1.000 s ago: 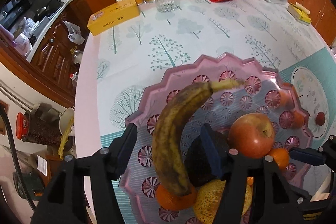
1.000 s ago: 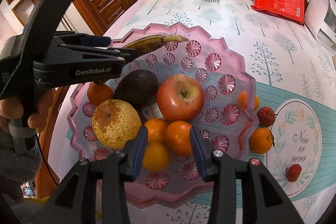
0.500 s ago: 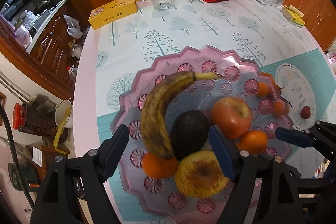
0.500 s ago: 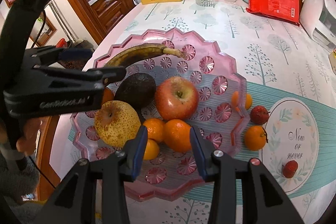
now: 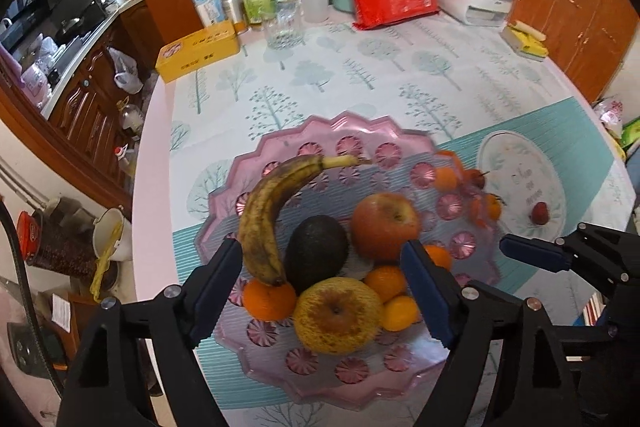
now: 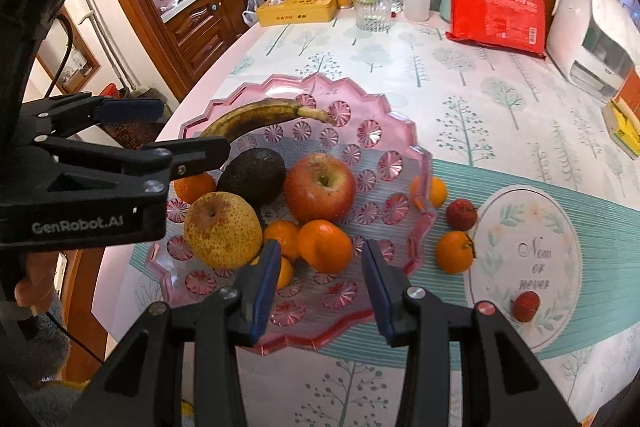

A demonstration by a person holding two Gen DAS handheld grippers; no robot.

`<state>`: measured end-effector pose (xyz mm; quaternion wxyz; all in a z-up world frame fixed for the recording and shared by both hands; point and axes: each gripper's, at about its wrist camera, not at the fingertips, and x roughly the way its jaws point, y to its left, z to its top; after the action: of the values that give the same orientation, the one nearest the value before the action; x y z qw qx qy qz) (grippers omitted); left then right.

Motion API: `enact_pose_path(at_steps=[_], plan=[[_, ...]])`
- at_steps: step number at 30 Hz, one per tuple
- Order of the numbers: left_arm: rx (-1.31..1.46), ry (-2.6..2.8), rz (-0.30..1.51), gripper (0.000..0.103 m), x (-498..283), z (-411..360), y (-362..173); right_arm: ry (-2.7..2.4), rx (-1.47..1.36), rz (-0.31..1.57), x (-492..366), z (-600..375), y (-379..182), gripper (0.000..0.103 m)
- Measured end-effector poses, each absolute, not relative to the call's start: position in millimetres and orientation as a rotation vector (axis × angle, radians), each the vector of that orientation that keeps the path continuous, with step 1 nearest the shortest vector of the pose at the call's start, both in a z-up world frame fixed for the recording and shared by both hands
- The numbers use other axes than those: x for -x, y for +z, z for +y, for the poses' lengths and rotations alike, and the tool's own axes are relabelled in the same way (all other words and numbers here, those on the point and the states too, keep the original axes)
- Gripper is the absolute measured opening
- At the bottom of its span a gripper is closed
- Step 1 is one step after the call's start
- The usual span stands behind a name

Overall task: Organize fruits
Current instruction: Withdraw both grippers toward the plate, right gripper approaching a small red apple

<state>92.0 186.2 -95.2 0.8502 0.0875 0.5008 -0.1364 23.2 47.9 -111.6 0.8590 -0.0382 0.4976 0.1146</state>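
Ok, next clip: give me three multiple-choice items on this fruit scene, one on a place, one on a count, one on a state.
1. Where does the brown-spotted banana lie?
A. in the pink scalloped plastic tray
B. on the tablecloth
C. in a gripper

2. How many small red fruits lie outside the tray?
A. none
B. two
C. five

3. How do the left gripper's fingers stand?
A. shut on the dark avocado
B. shut empty
C. open

Key: 1 A, it rests along the tray's far side. 2 B, one beside the rim, one on the round print. 3 C, a wide gap shows, nothing gripped.
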Motion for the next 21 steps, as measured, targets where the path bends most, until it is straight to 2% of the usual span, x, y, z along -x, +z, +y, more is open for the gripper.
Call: enact_pose_path(at_steps=[21], plan=[[-0.235,-0.521,0.931,0.084,-51.5,105.7,-54.3,-0.023,0.007,0.921,34.4,-29.4,-64.1,0.042]])
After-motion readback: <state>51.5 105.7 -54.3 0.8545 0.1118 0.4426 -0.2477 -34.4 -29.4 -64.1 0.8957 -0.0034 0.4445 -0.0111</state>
